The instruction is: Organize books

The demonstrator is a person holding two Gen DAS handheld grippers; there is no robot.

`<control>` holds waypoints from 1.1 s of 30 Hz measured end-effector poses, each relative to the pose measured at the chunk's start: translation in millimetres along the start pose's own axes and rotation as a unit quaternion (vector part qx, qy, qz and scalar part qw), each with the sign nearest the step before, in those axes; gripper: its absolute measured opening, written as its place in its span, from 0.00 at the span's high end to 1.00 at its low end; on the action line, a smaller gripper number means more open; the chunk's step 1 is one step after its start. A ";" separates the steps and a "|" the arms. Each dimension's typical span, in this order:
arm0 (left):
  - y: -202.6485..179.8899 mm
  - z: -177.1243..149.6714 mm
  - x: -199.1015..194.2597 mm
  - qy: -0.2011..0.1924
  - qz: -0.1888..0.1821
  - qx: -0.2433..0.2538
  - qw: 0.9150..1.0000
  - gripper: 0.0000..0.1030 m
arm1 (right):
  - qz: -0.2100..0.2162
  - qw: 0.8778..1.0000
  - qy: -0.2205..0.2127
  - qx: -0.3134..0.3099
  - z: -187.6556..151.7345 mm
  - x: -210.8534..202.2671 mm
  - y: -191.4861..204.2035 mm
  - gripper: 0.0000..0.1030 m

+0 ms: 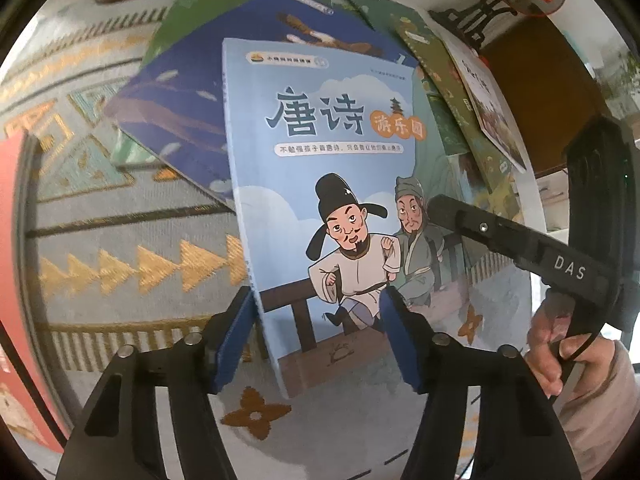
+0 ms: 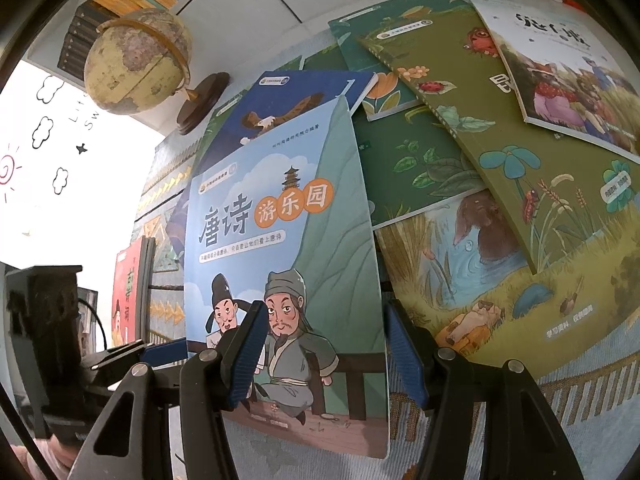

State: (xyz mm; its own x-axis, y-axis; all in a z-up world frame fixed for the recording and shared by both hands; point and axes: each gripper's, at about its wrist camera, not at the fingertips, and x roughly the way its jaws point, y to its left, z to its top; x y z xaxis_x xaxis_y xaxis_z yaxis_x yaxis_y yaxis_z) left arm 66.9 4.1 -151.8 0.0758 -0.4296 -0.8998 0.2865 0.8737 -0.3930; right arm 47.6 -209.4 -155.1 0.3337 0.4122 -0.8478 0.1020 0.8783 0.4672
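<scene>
Blue-padded fingers [image 1: 236, 340] of the left gripper [image 1: 320, 336] angle steeply down, straddling the near left corner of the light blue poetry book [image 1: 332, 184]; whether they pinch it I cannot tell. From the other side, the right gripper [image 2: 324, 350] likewise tilts down astride the book's lower right edge, grip unclear, and the book lies on the patterned rug [image 1: 120, 220] overlapping a spread of other books [image 2: 460, 140].

We see a light blue book [image 1: 320, 152] with cartoon men, a dark blue book [image 1: 188, 120], olive green book [image 2: 500, 128] with plants, grey cloth [image 1: 132, 224] with gold arrows.

Patterned rug [image 1: 120, 208], bright window [image 2: 80, 184]
</scene>
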 end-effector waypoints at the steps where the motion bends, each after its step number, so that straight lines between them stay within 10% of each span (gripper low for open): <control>1: 1.3 0.8 -3.6 -0.008 0.010 0.001 1.000 0.45 | 0.000 1.000 -0.001 -0.007 -0.3 -1.3 1.3 0.55; 13: -2.5 3.8 -28.1 -0.041 0.006 0.014 0.999 0.46 | 0.014 0.997 -0.040 -0.071 -8.3 -37.6 34.9 0.89; 33: 6.2 -4.8 -65.5 -0.078 -0.023 0.006 0.997 0.46 | 0.011 0.992 -0.075 -0.101 -23.7 -66.9 74.7 0.90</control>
State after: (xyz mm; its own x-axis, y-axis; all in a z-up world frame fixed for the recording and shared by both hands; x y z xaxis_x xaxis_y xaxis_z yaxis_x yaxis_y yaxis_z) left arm 59.1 38.8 -96.2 0.2099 -0.4994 -0.8405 0.3050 0.8502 -0.4290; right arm 10.6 -165.6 -69.5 0.4705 0.4051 -0.7839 -0.0915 0.9060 0.4133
